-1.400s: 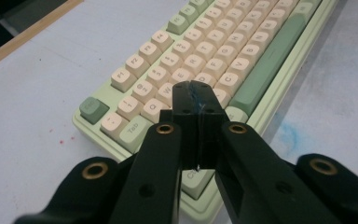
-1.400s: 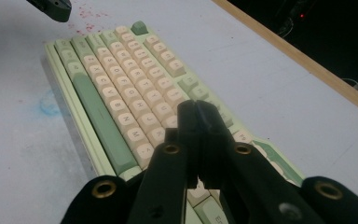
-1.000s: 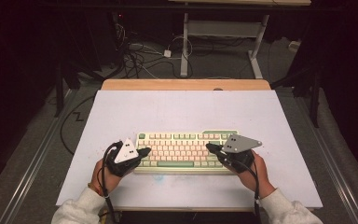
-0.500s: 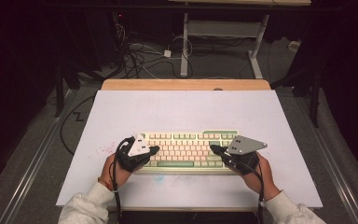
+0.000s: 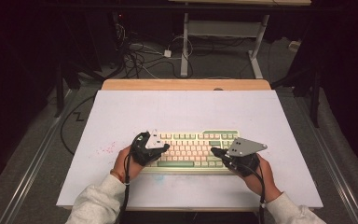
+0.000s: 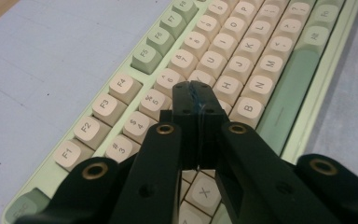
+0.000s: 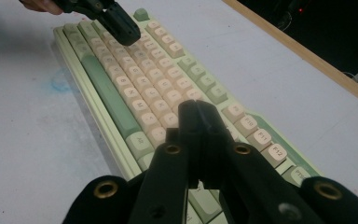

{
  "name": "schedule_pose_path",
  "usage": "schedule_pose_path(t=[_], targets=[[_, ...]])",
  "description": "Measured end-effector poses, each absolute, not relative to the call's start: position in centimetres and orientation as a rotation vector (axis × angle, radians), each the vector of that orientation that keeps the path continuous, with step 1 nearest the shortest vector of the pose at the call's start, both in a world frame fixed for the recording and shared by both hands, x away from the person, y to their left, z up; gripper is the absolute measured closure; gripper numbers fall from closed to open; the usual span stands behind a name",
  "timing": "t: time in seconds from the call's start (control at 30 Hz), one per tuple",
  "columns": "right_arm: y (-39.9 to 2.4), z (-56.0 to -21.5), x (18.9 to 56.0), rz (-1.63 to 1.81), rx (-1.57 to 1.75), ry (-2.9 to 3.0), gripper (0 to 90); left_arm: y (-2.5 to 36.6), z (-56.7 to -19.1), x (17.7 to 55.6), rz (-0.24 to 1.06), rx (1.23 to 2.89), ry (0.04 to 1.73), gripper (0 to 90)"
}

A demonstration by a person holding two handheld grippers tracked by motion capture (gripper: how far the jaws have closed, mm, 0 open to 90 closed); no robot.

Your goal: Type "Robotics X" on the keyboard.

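A pale green keyboard with cream keycaps (image 5: 193, 148) is laid near the table's front edge. Keys are being pressed with both grippers, left (image 6: 196, 91) and right (image 7: 196, 110), jaws closed, empty. A precise downward tap is called for next.
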State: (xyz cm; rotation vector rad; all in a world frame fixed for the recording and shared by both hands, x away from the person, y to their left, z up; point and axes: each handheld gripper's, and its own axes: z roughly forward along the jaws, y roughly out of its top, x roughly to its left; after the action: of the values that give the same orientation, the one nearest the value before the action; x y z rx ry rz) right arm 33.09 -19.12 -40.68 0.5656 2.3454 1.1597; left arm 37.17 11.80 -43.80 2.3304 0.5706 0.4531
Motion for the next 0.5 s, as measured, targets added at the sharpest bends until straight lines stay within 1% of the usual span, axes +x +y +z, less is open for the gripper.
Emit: schedule_pose_path(t=[0.5], targets=[[-19.0, -41.0, 33.3, 1.151, 0.564, 2.367, 89.9, 10.0, -44.2, 38.3, 0.446, 2.365, 0.569, 87.3]])
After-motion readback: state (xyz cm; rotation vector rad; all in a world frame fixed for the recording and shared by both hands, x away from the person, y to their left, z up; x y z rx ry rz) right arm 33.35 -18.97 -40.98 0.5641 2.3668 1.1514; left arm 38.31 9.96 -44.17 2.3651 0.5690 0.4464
